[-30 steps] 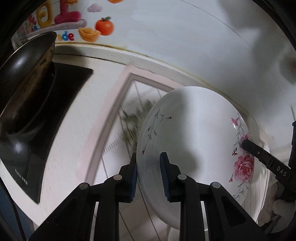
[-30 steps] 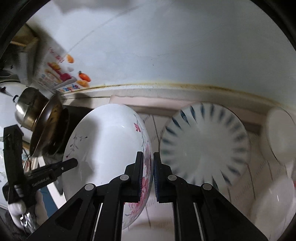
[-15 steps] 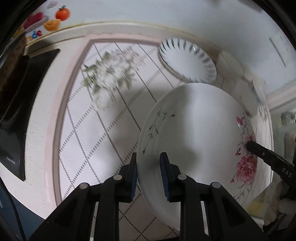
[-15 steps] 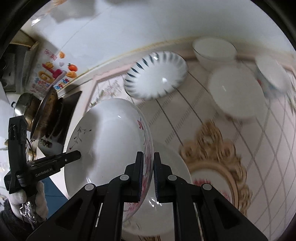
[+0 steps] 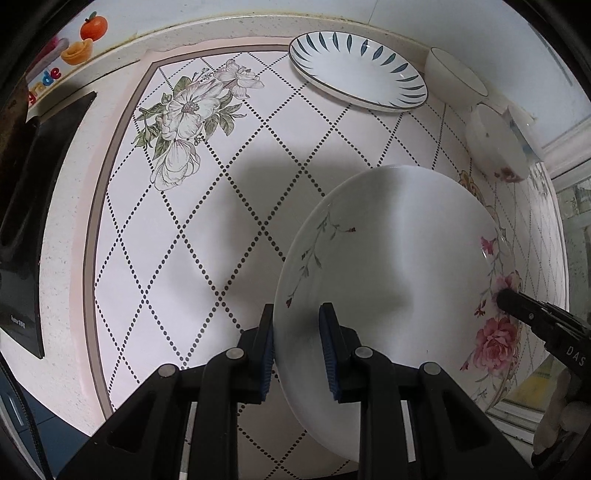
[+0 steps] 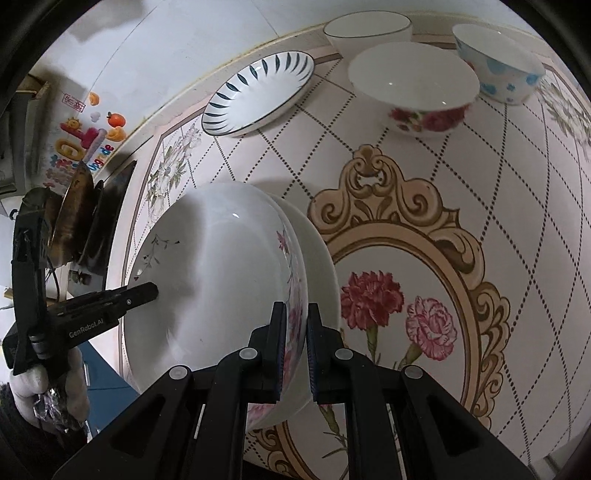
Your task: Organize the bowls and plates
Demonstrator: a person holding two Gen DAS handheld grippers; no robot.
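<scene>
A large white plate with pink roses (image 5: 399,266) (image 6: 221,273) is held between both grippers above the patterned countertop. My left gripper (image 5: 297,347) is shut on its left rim. My right gripper (image 6: 295,345) is shut on its opposite, rose-painted rim. A plain white plate (image 6: 321,273) lies directly under it on the counter. A blue-leaf plate (image 5: 358,70) (image 6: 258,92) lies at the back. A white bowl (image 6: 367,31), a rose-patterned bowl (image 6: 413,85) and a blue-spotted bowl (image 6: 498,62) stand at the back right.
A black stove (image 5: 22,229) with a dark pan (image 6: 74,206) is at the left. The wall with fruit stickers (image 5: 74,44) runs behind the counter. The flower-printed mat (image 5: 192,122) covers the counter's middle.
Both grippers have carried the rose plate from up near the wall down toward the counter, above the plain white plate. Their hold on it is unchanged.
</scene>
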